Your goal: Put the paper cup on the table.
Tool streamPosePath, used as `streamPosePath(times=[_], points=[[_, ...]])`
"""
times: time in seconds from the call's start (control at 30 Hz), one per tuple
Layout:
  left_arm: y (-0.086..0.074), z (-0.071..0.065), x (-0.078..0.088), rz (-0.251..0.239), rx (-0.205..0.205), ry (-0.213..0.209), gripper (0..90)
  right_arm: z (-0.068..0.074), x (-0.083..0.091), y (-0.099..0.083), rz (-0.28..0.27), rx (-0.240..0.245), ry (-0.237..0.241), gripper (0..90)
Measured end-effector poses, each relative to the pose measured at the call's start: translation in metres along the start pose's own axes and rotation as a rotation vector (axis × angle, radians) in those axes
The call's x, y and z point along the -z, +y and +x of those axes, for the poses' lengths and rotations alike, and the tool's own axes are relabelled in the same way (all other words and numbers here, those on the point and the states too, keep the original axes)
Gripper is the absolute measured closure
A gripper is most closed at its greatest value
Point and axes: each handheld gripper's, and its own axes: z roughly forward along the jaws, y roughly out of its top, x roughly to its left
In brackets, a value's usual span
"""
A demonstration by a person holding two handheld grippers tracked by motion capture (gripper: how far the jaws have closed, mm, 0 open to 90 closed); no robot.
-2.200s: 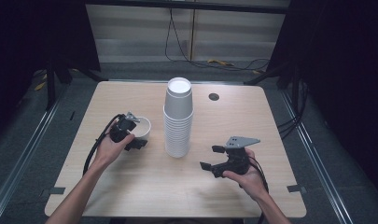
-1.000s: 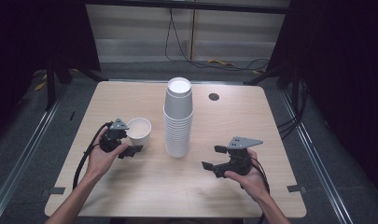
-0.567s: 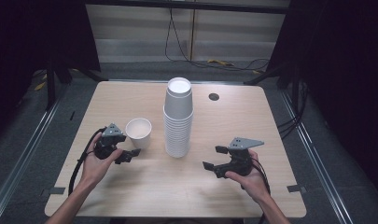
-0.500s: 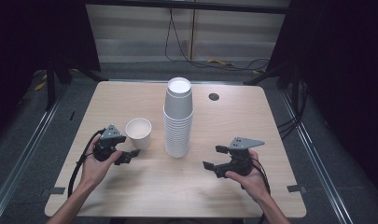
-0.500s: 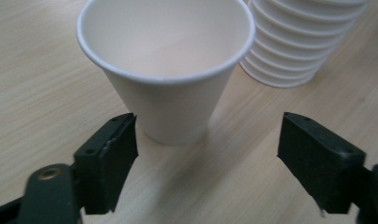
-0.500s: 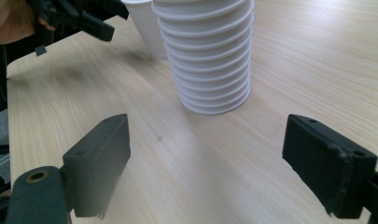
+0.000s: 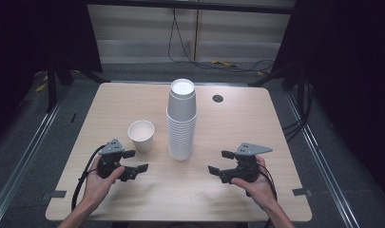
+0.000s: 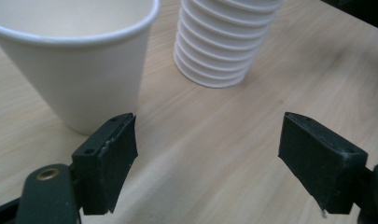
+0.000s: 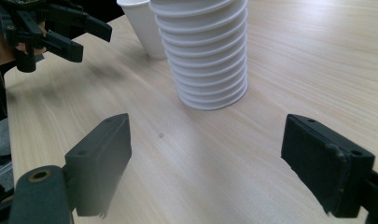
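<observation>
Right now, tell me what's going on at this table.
A person holds a gripper in each hand over a wooden table. The left gripper is open and empty, its fingers just short of a single white paper cup that stands upright on its own, not touching it. A tall stack of cups stands mid-table, to the right of the single cup. The right gripper sits on the stack's other side, also open and holding nothing.

A light wooden rectangular table (image 7: pixel 237 194) fills the frame's middle. On it stand a tall stack of white paper cups (image 7: pixel 181 121) at centre and a single white paper cup (image 7: pixel 141 135) just left.
</observation>
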Motion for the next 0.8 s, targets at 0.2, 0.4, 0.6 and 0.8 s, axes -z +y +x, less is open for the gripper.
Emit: streamPosePath(times=[0.2,0.4,0.6,0.8], points=[[-0.007,-0.020,-0.006,0.002,-0.010,-0.008,19.1,0.004,0.002,-0.006,0.000,-0.007,0.004,16.2],[-0.006,-0.035,-0.008,-0.013,-0.016,-0.063,17.2,0.006,-0.001,-0.006,0.002,-0.015,0.011,16.2],[-0.009,-0.052,-0.018,0.018,-0.066,-0.114,15.7,0.008,-0.003,-0.010,0.000,-0.023,0.004,15.6],[-0.018,-0.048,-0.027,0.073,-0.074,-0.122,15.7,0.005,-0.006,-0.014,0.010,-0.035,-0.009,15.2]])
